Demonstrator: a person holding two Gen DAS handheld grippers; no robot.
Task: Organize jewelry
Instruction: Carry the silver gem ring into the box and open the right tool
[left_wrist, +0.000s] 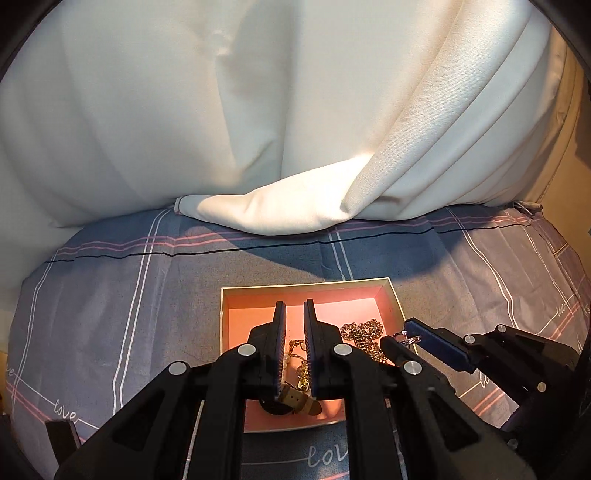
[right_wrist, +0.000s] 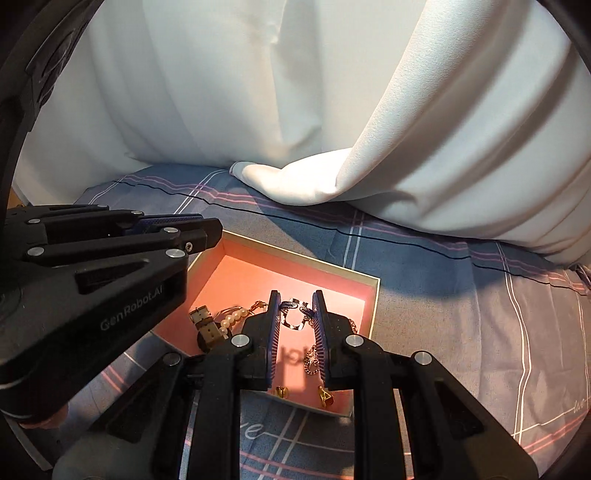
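Jewelry lies heaped in a shallow pink-lined box (left_wrist: 236, 317) that sits on a bed, and from the biggest thing downward the room reads like this: a white curtain (left_wrist: 258, 110) hangs in heavy folds across the back, its hem spilling onto a grey-blue checked bedsheet (left_wrist: 110, 295) with pink and white stripes and the word "love" written on it in script. The open box rests on that sheet with cream-coloured walls around it. Two black grippers hang over it. The left gripper (left_wrist: 294, 308) hovers above the box's middle with its jaws narrowly parted and nothing between them. The right gripper (right_wrist: 295, 297) reaches in over the box's right side, its jaws a little apart with a small silver ring-like piece (right_wrist: 293, 317) sitting between the tips; in the left wrist view that piece sits at the fingertips (left_wrist: 432, 338), though I cannot tell how firmly it is pinched. Inside the box, a gold chain (left_wrist: 364, 334) lies bunched against the right side, a watch with a tan strap (left_wrist: 295, 400) lies near the front wall, and a short strand of pearls (right_wrist: 232, 317) lies just beside the strap. A thinner chain (right_wrist: 312, 360) lies under the right gripper, and two small gold earrings (right_wrist: 325, 397) sit near the box's front edge.
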